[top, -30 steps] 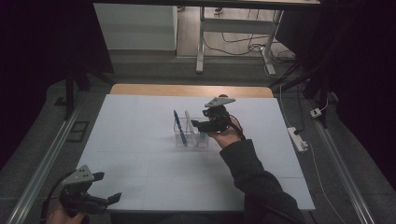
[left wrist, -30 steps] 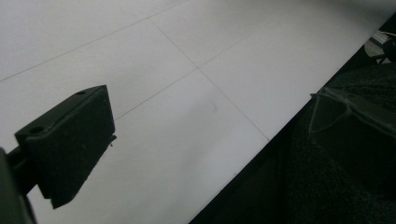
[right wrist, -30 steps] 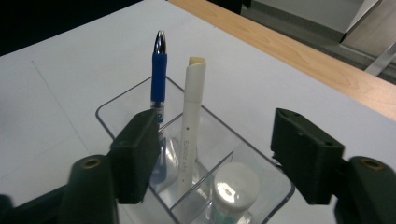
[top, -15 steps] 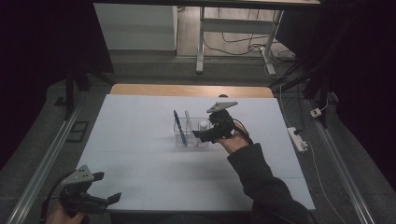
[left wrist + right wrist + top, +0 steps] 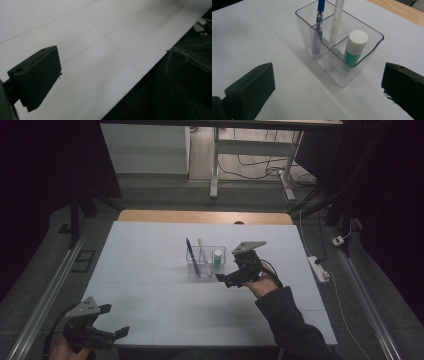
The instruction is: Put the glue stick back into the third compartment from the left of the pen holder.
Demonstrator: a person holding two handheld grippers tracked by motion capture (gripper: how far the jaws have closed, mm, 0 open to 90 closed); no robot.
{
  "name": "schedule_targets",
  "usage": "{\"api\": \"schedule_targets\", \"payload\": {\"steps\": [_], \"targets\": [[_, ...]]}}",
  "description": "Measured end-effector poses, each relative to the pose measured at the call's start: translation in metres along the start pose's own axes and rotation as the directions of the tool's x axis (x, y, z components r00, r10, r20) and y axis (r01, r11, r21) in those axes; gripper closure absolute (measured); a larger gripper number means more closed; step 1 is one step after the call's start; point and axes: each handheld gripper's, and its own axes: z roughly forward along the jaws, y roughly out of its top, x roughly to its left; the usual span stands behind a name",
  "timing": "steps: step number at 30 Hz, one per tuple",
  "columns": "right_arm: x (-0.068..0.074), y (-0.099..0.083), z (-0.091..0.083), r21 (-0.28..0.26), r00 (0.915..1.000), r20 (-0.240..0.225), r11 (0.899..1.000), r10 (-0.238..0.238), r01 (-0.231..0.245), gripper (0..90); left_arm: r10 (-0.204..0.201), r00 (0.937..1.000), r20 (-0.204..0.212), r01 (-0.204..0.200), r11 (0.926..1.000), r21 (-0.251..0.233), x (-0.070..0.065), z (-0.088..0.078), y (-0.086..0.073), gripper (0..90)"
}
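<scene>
While the left gripper (image 5: 111, 332) is sitting at the table's (image 5: 150, 250) near left corner, one jaw is running off the edge of its own view, yet both are standing released and empty in the high view. Just beside the clear organizer (image 5: 342, 42), the right gripper (image 5: 328, 90) is hanging released and empty, its jaws having just been opening. That organizer is standing mid-table, holding a blue pen (image 5: 319, 18), a white pen (image 5: 335, 25) and a glue stick (image 5: 353, 48) upright in separate compartments.

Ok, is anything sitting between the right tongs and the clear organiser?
Nothing visible. In the right gripper view the right tongs stand open, with bare white table up to the clear organiser. The glue stick, white pen and blue pen stand inside it.
</scene>
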Motion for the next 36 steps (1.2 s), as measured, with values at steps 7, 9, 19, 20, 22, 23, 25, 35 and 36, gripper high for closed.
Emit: {"api": "schedule_targets", "payload": {"steps": [7, 9, 19, 20, 22, 23, 25, 35, 36], "targets": [[0.005, -0.020, -0.018, -0.001, 0.9999, 0.003, 1.000, 0.011, -0.011, 0.0, -0.001, 1.0000, 0.001, 0.001, 1.0000, -0.001, 0.000, 0.000, 0.000, 0.2], [0.007, -0.026, -0.024, -0.013, 0.9999, 0.002, 1.000, 0.017, -0.017, 0.0, -0.001, 1.0000, 0.001, 0.001, 1.0000, -0.001, 0.000, 0.000, 0.000, 0.2], [0.015, -0.057, -0.061, -0.039, 0.9989, 0.031, 0.999, 0.036, -0.034, 0.0, -0.005, 1.0000, 0.003, 0.005, 1.0000, -0.004, 0.001, 0.000, 0.000, 0.1], [0.016, -0.060, -0.064, -0.040, 0.9985, 0.038, 0.998, 0.040, -0.038, 0.0, -0.005, 1.0000, 0.004, 0.005, 1.0000, -0.004, 0.001, 0.000, 0.000, 0.1], [0.017, -0.067, -0.071, -0.039, 0.9977, 0.047, 0.998, 0.048, -0.046, 0.0, -0.005, 1.0000, 0.004, 0.005, 1.0000, -0.004, 0.001, 0.000, 0.000, 0.1], [0.017, -0.071, -0.075, -0.041, 0.9972, 0.049, 0.998, 0.056, -0.054, 0.0, -0.005, 1.0000, 0.004, 0.005, 1.0000, -0.004, 0.001, 0.000, 0.000, 0.1], [0.018, -0.080, -0.082, -0.037, 0.9960, 0.059, 0.997, 0.068, -0.065, 0.0, -0.005, 1.0000, 0.004, 0.005, 1.0000, -0.004, 0.001, 0.000, 0.000, 0.1], [0.023, -0.123, -0.112, -0.010, 0.9771, 0.151, 0.989, 0.149, -0.149, 0.0, -0.008, 1.0000, 0.005, 0.008, 0.9999, -0.006, 0.001, 0.000, 0.000, 0.0], [0.023, -0.127, -0.114, -0.009, 0.9739, 0.159, 0.987, 0.162, -0.163, 0.0, -0.009, 0.9999, 0.005, 0.009, 0.9999, -0.006, 0.001, 0.000, 0.000, 0.0]]}}
